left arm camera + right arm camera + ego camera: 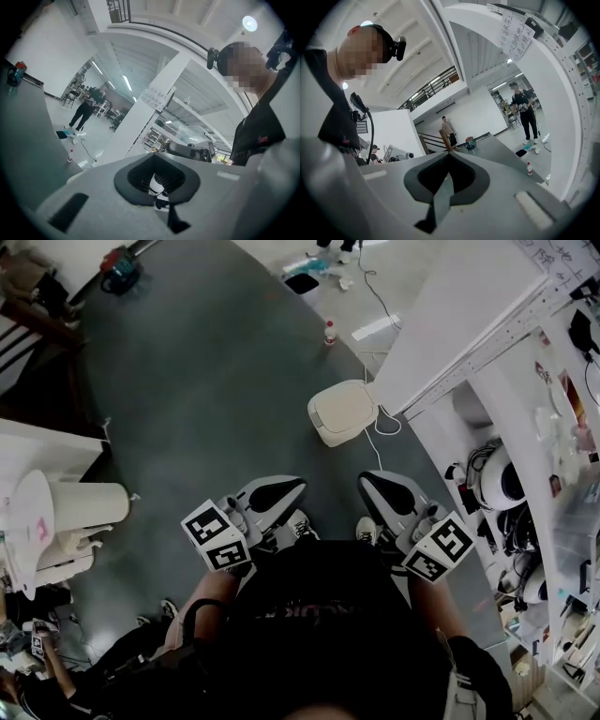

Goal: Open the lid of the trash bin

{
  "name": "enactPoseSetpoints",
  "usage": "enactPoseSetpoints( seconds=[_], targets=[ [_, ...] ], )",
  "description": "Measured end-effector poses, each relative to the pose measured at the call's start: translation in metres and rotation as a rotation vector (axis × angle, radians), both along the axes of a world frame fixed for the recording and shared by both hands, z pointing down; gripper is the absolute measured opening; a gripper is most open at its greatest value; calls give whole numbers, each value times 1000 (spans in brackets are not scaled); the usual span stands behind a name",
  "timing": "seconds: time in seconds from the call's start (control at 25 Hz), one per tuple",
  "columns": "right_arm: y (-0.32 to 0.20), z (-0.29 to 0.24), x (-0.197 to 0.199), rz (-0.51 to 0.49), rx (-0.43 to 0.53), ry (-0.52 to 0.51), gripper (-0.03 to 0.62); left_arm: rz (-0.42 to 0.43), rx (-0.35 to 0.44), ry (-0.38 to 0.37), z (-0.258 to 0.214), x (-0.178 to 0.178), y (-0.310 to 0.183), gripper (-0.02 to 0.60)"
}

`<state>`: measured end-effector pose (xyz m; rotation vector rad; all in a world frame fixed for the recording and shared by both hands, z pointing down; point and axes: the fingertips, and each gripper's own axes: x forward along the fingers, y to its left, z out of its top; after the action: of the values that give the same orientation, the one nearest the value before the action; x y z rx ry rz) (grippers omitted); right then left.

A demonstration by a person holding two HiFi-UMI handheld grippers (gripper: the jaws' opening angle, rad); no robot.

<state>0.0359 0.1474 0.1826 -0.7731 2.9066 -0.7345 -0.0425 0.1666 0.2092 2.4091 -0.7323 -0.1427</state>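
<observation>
The trash bin [342, 412] is a small white box with a rounded lid that lies down flat. It stands on the dark grey floor beside a white pillar, ahead of both grippers. My left gripper [300, 484] is held low in front of me, its grey jaws together and empty. My right gripper [363, 478] is beside it, jaws likewise together with nothing in them. Both tips are well short of the bin and point towards it. In the left gripper view the left gripper [154, 155] shows closed jaws; in the right gripper view the right gripper [449, 154] looks the same. Neither gripper view clearly shows the bin.
A white cable [380, 439] loops on the floor right of the bin. A small bottle [329, 331] stands farther off. The white pillar [459, 324] and cluttered shelves [525, 493] line the right side. White furniture [66, 512] stands at left. My shoes [302, 526] are below the grippers.
</observation>
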Motion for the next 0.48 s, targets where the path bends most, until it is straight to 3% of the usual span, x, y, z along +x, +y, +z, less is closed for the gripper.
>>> enactPoseSetpoints(
  seconds=[0.48],
  targets=[
    [-1,12,-46,82,-6,30,8,38,-16,-1,20,-60,-8,2]
  ],
)
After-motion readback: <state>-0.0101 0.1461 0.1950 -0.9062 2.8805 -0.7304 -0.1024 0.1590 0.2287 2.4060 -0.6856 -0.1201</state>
